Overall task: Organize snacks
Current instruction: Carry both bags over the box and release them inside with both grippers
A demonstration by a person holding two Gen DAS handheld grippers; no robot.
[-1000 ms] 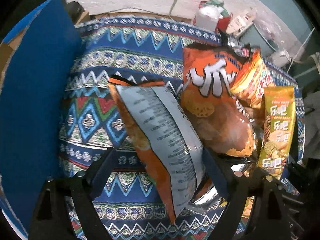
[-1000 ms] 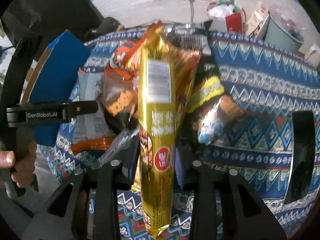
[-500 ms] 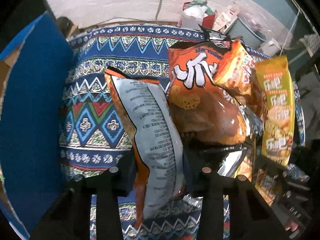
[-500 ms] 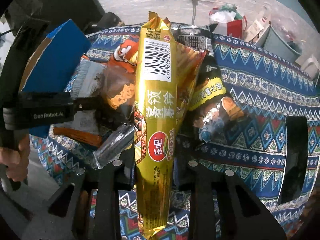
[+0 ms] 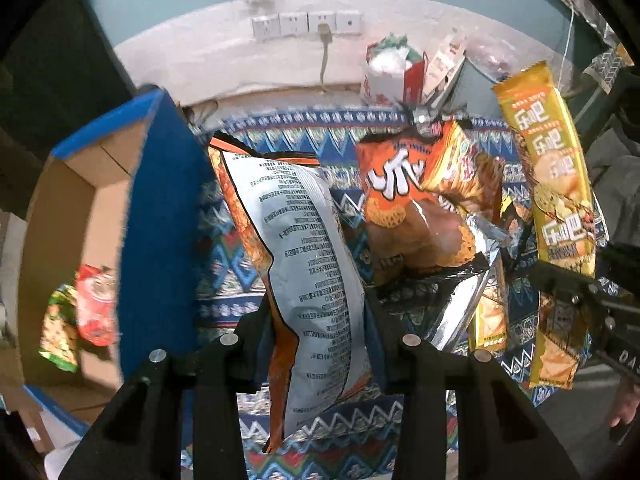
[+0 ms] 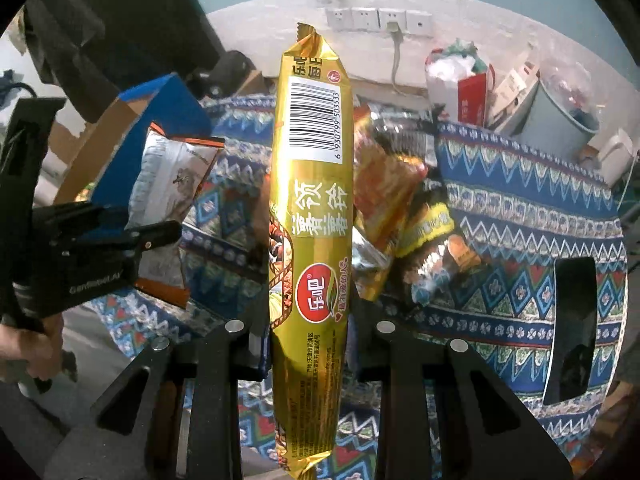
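gold snack packet, clamped in right hand-held gripper

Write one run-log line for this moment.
left gripper: shut on orange snack bag | right gripper: shut on gold snack pack | other snacks: on patterned cloth

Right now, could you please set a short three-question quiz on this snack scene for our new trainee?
1. True or false: the left tool grips the orange chip bag with the silver printed back.
2. The right tool holds: A) the long gold foil packet with a barcode; B) a red can; C) nothing.
3. Fill in: the blue-sided cardboard box already contains a red and a ____ packet.

Key: 1 true; 2 A; 3 green.
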